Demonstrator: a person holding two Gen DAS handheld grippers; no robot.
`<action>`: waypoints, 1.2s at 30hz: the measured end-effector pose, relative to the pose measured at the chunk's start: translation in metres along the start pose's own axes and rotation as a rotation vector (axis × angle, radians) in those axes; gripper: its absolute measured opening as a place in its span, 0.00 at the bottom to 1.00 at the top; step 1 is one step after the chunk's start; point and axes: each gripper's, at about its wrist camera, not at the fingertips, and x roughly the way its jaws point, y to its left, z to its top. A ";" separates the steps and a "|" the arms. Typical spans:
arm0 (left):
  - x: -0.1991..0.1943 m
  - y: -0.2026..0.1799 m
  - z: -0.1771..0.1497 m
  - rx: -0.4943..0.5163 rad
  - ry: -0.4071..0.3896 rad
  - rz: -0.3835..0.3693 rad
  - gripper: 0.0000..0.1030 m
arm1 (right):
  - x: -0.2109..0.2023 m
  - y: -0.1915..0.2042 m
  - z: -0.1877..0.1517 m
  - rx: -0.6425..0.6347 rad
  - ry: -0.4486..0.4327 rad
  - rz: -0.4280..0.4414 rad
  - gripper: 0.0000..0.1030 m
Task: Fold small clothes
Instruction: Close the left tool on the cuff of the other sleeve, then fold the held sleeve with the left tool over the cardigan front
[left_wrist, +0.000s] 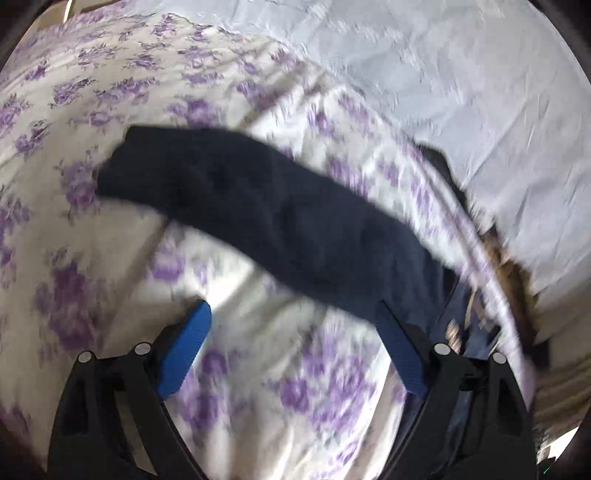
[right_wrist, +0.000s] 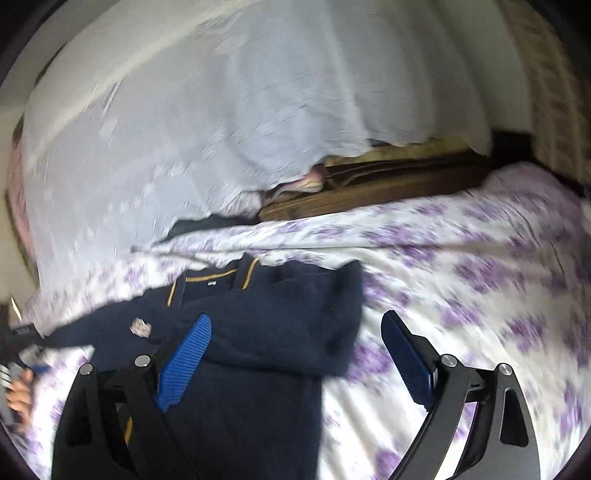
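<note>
Your left gripper (left_wrist: 293, 314) was released, hovering near the shirt's (left_wrist: 258, 210) sleeve. Your right gripper (right_wrist: 295, 325) gaped too, over the shirt on the bedsheet (right_wrist: 461, 277)

The navy sweater (right_wrist: 258, 369) looks like thick, matt, fuzzy knit cloth. The floral bedsheet (left_wrist: 110, 92) is thin, smooth cotton-like fabric. The left tool (left_wrist: 291, 317) and right tool (right_wrist: 295, 325) carry ribbed blue pads on matt black plastic with shiny metal rivets.
</note>
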 end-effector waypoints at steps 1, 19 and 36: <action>0.002 0.004 0.008 -0.010 -0.009 -0.015 0.85 | -0.005 -0.005 -0.002 0.024 0.006 -0.006 0.91; 0.019 0.015 0.037 -0.055 -0.042 -0.053 0.09 | 0.015 -0.028 -0.022 0.165 0.181 -0.022 0.91; -0.008 -0.087 0.003 0.261 -0.074 -0.057 0.07 | 0.025 -0.033 -0.023 0.191 0.223 -0.002 0.91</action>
